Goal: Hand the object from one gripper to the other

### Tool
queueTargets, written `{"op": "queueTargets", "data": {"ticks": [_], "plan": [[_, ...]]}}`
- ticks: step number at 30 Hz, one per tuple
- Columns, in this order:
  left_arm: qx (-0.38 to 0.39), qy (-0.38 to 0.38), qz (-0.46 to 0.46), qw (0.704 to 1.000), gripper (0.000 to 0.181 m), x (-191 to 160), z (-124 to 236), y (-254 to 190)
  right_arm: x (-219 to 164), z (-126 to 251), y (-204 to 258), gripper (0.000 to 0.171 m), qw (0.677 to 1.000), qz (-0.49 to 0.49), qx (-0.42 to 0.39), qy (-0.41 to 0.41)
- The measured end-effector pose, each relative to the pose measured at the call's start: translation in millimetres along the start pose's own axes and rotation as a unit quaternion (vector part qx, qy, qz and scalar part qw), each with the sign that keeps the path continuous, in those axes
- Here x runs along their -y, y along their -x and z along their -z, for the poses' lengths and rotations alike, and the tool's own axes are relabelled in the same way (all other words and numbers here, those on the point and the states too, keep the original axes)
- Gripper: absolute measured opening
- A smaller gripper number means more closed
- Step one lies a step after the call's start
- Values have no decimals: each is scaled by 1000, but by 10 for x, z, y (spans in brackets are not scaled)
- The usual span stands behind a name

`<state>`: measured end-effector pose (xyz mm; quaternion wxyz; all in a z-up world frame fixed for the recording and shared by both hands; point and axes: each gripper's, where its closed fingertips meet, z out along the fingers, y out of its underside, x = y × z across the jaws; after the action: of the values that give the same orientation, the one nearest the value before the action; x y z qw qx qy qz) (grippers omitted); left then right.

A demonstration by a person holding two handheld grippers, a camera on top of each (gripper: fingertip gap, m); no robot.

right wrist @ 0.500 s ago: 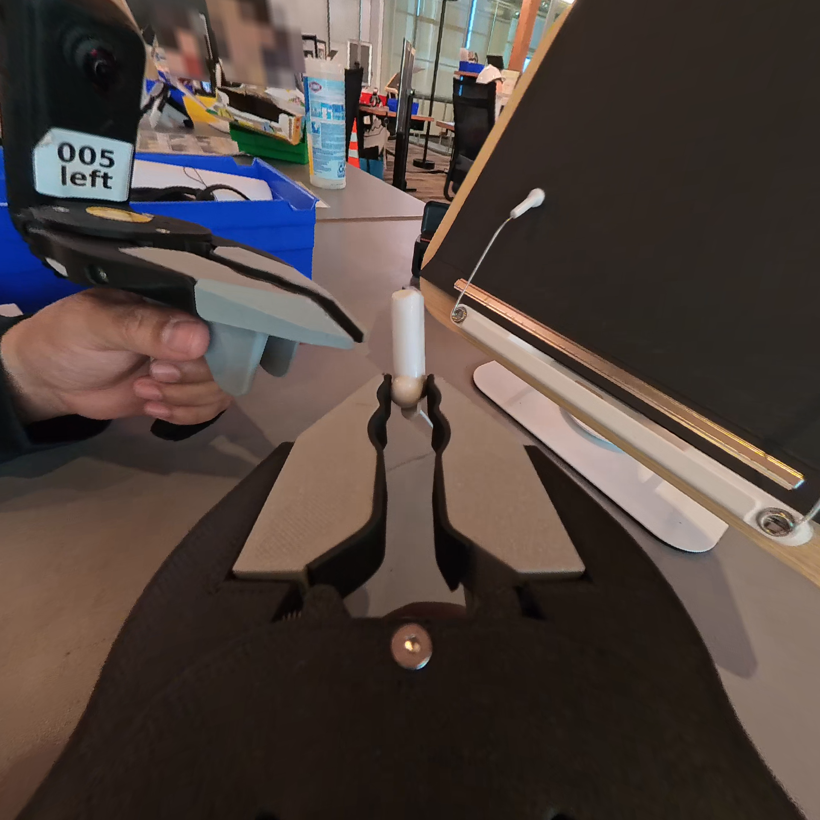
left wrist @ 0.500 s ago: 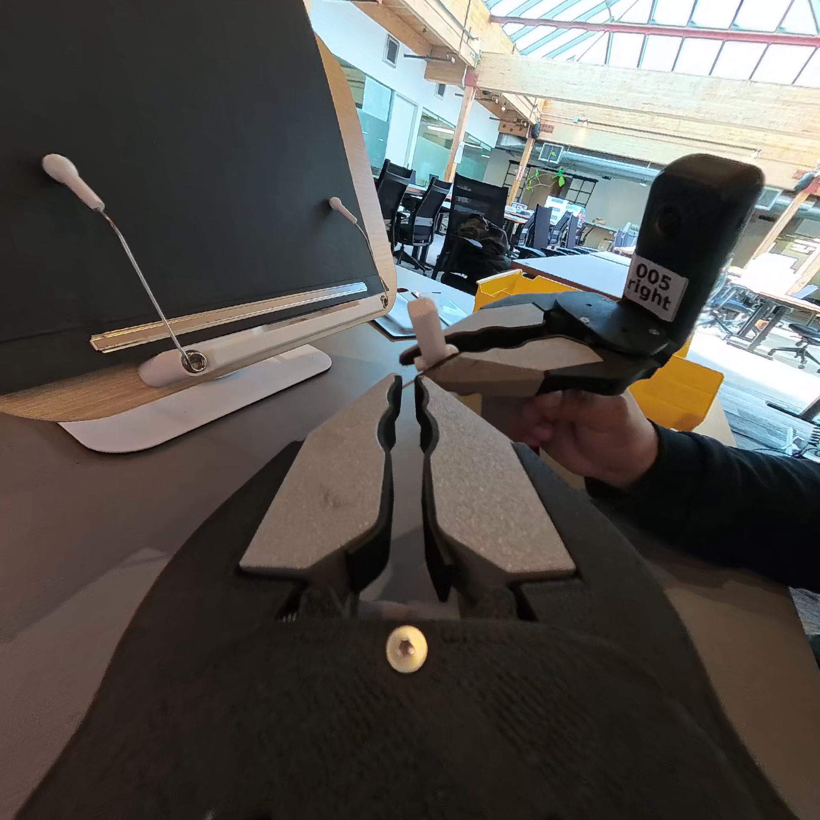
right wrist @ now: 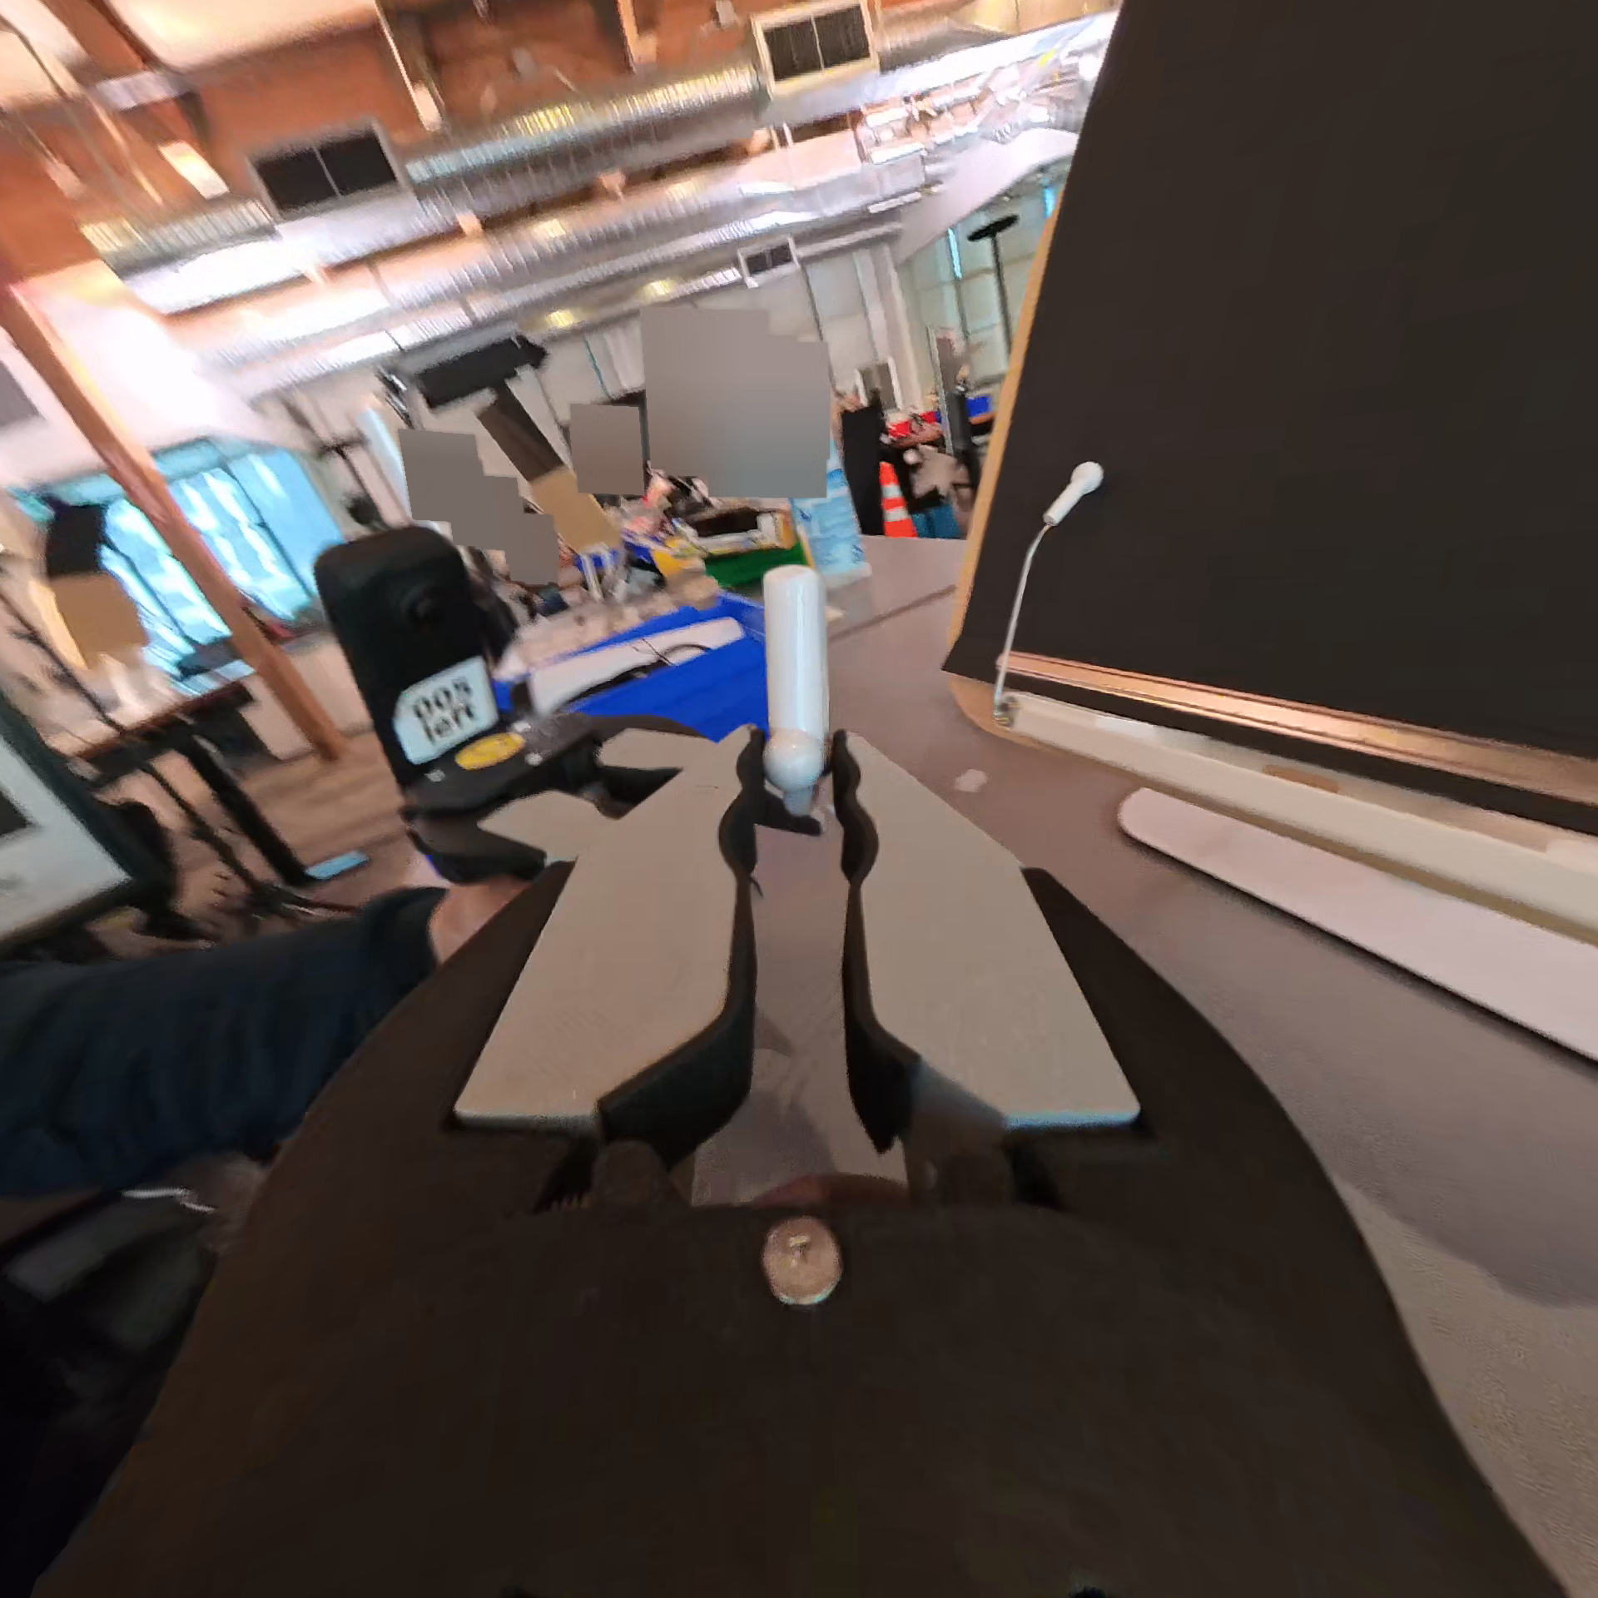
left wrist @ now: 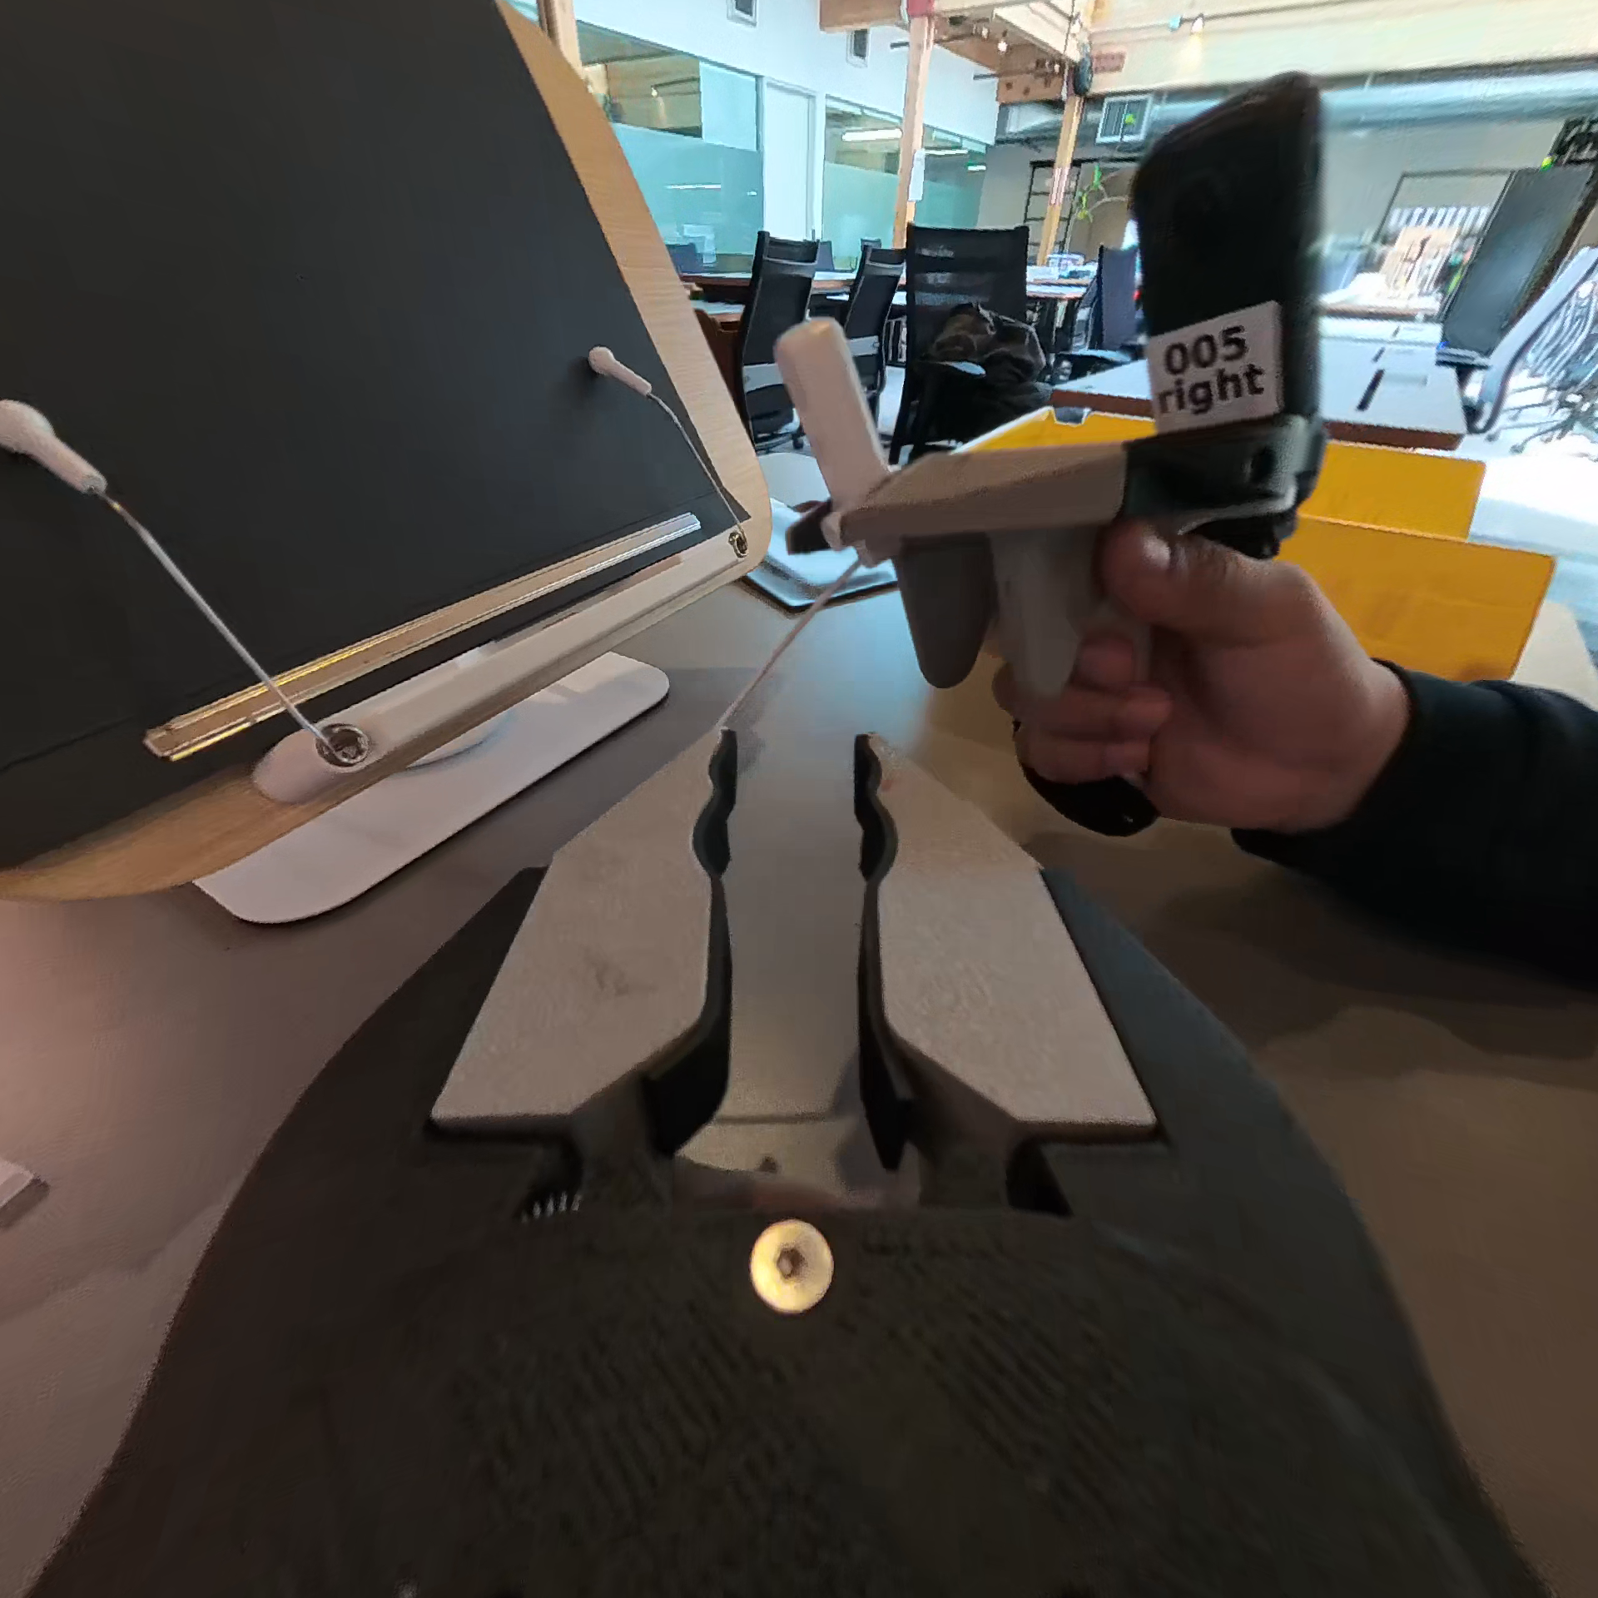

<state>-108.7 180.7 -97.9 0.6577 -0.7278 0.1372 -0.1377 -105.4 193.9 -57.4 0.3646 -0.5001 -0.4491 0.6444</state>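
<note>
The object is a white cylindrical stick (right wrist: 795,640) with a rounded lower end. My right gripper (right wrist: 797,757) is shut on that lower end and holds the stick upright above the table. In the left wrist view the stick (left wrist: 826,398) leans up out of the right gripper's (left wrist: 834,527) tip, and a thin white stem hangs down from it towards my left fingertips. My left gripper (left wrist: 791,752) is open and empty, just below and in front of the right one. It also shows in the right wrist view (right wrist: 597,778), low on the left.
A black book stand with a wooden edge and white base (left wrist: 346,346) stands on the brown table (left wrist: 130,994), close on the left; it fills the right of the right wrist view (right wrist: 1340,346). Yellow bins (left wrist: 1427,553) lie behind the right hand. A blue bin (right wrist: 666,666) is far off. About 4 cm separates my left fingertips from my right.
My left gripper has opened from nearly shut. The right gripper has risen with the white stick and now sits higher in the left wrist view; the right wrist view has tilted up.
</note>
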Motion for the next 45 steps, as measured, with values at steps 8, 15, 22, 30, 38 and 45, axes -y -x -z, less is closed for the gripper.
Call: {"op": "queueTargets", "data": {"ticks": [8, 15, 22, 30, 38, 45], "plan": [[-97, -86, 19, 991, 41, 338, 157, -335, -311, 0, -89, 13, 990, -89, 53, 92], [-57, -69, 55, 994, 39, 299, 174, -76, -527, -73, 161, 12, 982, 67, 68, 164], [-154, -32, 143, 977, 19, 205, 177, -204, -730, -96, 189, 12, 959, 183, 53, 211], [-172, 52, 223, 958, 45, -84, 73, -222, -504, -32, 39, 12, 904, 378, -58, 193], [-172, 27, 258, 950, 46, -27, 89, -145, -271, -24, -83, 12, 663, 689, -222, 190], [-169, 25, 259, 951, 40, -29, 93, -130, -471, -127, -53, 12, 614, 730, -204, 220]]}}
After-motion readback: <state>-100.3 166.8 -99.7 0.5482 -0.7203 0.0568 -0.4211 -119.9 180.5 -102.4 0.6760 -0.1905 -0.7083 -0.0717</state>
